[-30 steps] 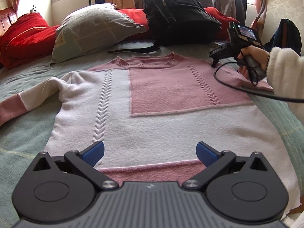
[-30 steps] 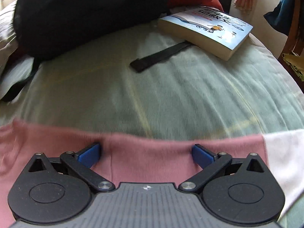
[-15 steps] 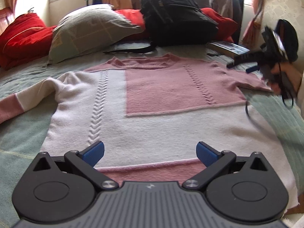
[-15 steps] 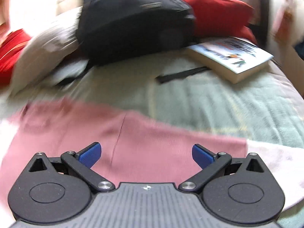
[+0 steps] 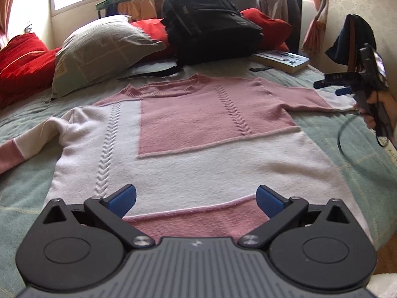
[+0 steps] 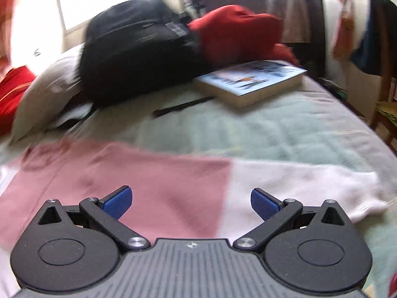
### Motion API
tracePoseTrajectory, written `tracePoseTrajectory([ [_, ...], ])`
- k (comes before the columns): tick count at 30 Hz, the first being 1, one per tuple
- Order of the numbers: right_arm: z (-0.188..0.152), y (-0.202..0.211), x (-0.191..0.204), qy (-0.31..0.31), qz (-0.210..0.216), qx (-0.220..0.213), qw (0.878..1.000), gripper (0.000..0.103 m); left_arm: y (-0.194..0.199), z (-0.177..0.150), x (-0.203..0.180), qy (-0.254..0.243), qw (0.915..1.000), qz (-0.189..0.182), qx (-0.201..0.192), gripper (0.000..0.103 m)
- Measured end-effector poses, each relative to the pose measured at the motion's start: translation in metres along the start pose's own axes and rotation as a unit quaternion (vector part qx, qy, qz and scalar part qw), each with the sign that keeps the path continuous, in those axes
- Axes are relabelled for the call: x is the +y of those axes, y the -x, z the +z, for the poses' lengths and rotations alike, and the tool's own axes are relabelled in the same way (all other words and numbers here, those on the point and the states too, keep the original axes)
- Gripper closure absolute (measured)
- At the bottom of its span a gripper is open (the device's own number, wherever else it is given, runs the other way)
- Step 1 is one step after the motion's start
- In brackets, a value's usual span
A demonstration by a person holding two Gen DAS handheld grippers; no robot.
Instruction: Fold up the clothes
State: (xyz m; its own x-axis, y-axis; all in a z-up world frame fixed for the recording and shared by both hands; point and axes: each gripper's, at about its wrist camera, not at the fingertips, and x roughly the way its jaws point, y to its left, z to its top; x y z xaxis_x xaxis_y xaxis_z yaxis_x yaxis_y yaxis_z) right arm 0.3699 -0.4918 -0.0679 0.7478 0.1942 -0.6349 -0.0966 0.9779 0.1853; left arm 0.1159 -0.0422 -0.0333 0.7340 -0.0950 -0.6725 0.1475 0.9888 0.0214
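A pink and white knit sweater (image 5: 198,134) lies flat, face up, on the green bed, both sleeves spread out. My left gripper (image 5: 196,197) is open and empty, just above the sweater's pink hem. My right gripper (image 6: 191,200) is open and empty above the right sleeve (image 6: 223,183), where pink meets white. In the left wrist view the right gripper (image 5: 332,87) hovers beside the sleeve's white cuff (image 5: 340,101), held by a hand.
A black backpack (image 5: 211,24), a grey pillow (image 5: 101,49) and red cushions (image 5: 22,62) line the head of the bed. A book (image 6: 253,82) and a black strap (image 6: 183,105) lie beyond the right sleeve. A chair with dark clothes (image 5: 352,39) stands to the right.
My right gripper has pulled back and outward along the right sleeve, from the shoulder toward the cuff, and the sleeve now lies stretched out. My left gripper has barely moved.
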Motion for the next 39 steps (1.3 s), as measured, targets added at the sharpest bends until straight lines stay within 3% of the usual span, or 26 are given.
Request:
tracePoseTrajectory([
  [5, -0.010, -0.018, -0.043, -0.062, 0.008, 0.052, 0.997, 0.000, 0.001, 0.000, -0.008, -0.006, 1.0000, -0.002, 0.003, 0.001],
  [8, -0.018, 0.000, -0.062, -0.096, 0.038, 0.036, 0.994, 0.000, 0.000, 0.000, -0.010, -0.009, 0.9999, 0.001, 0.006, 0.001],
  [13, 0.012, 0.024, -0.093, -0.159, 0.015, -0.014, 0.987, 0.000, -0.003, 0.003, -0.017, -0.013, 0.9999, 0.001, 0.011, 0.001],
  [16, 0.028, 0.021, -0.105, -0.172, 0.028, -0.024, 0.984, 0.000, -0.004, 0.002, -0.020, -0.012, 0.9998, 0.000, 0.014, 0.001],
  [19, 0.027, 0.007, -0.116, -0.182, 0.047, -0.006, 0.982, 0.000, -0.004, 0.002, -0.023, -0.012, 0.9997, 0.004, 0.019, 0.001],
  [23, 0.008, -0.007, -0.137, -0.187, 0.004, 0.035, 0.982, 0.000, -0.004, 0.001, -0.025, -0.013, 0.9997, 0.005, 0.022, 0.001],
  [29, 0.010, 0.024, -0.167, -0.236, -0.049, -0.033, 0.970, 0.000, -0.007, 0.002, -0.028, -0.013, 0.9995, 0.009, 0.027, 0.001],
  [34, 0.018, 0.019, -0.162, -0.234, 0.010, -0.040, 0.971, 0.000, -0.008, 0.004, -0.038, -0.024, 0.9993, 0.004, 0.028, 0.001],
  [37, 0.016, 0.000, -0.157, -0.225, 0.019, -0.012, 0.974, 0.000, -0.007, 0.004, -0.041, -0.027, 0.9992, 0.005, 0.029, 0.001],
  [39, 0.012, -0.012, -0.160, -0.217, 0.000, 0.005, 0.976, 0.000, -0.006, 0.003, -0.040, -0.025, 0.9992, 0.009, 0.029, 0.001],
])
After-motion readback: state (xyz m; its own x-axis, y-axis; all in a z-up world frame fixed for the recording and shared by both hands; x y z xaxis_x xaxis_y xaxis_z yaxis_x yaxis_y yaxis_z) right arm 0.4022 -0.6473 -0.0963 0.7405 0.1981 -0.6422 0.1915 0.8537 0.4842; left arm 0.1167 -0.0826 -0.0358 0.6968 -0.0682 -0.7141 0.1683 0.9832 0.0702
